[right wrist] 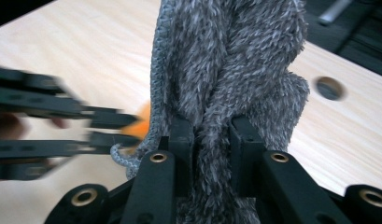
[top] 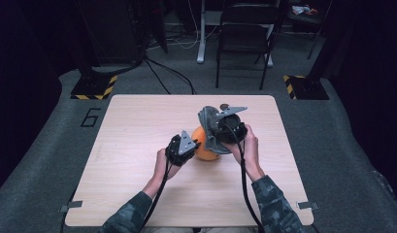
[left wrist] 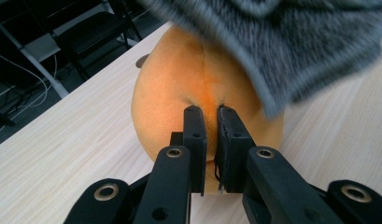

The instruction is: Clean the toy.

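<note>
An orange plush ball [top: 204, 147] rests on the middle of the wooden table [top: 138, 145]. My left gripper [top: 193, 146] meets it from the left. In the left gripper view my left gripper [left wrist: 209, 112] is shut, pinching a fold of the orange plush ball [left wrist: 179, 88]. A grey fuzzy cloth [top: 209, 127] hangs over the ball's right side, and my right gripper [top: 216, 130] holds it from the right. In the right gripper view my right gripper [right wrist: 212, 123] is shut on the grey fuzzy cloth [right wrist: 235, 60]. The cloth hides most of the ball there, leaving an orange sliver [right wrist: 141, 125].
A small round hole [right wrist: 329, 87] is in the tabletop behind the cloth. A dark folding chair [top: 244, 29] stands beyond the table's far edge. Yellow-and-black striped stand bases [top: 91, 87] sit on the grey floor at both far corners.
</note>
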Demonstrator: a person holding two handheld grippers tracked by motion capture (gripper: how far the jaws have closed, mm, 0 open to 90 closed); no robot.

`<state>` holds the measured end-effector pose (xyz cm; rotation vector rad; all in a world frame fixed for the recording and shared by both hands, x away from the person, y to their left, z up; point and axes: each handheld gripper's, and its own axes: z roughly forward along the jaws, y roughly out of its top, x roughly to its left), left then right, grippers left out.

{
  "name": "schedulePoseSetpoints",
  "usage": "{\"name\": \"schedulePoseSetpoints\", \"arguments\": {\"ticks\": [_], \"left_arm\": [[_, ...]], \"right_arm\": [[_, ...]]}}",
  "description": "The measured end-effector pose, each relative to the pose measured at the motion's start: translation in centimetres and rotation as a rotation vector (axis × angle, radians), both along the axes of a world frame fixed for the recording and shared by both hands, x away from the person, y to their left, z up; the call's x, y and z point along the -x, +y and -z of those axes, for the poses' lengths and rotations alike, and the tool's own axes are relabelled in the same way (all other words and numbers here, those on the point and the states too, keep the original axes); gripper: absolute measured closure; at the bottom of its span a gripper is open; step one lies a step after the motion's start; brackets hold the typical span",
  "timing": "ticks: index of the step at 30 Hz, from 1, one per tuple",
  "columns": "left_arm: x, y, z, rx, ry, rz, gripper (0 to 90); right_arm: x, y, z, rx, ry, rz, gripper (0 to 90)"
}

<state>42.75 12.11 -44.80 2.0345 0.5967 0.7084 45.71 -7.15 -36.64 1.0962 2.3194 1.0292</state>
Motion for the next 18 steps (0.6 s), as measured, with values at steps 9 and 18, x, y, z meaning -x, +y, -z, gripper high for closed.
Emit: {"name": "schedulePoseSetpoints", "arguments": {"ticks": [9, 18], "left_arm": [[0.2, -0.4, 0.1, -0.019, -0.001, 0.025, 83.6], [0.2, -0.4, 0.1, -0.017, -0.002, 0.025, 83.7]], "right_arm": [[-0.1, 2.0, 2.1, 0.057, 0.036, -0.051, 74.2], [-1.0, 0.3, 2.0, 0.118, -0.021, 0.060, 74.3]]}}
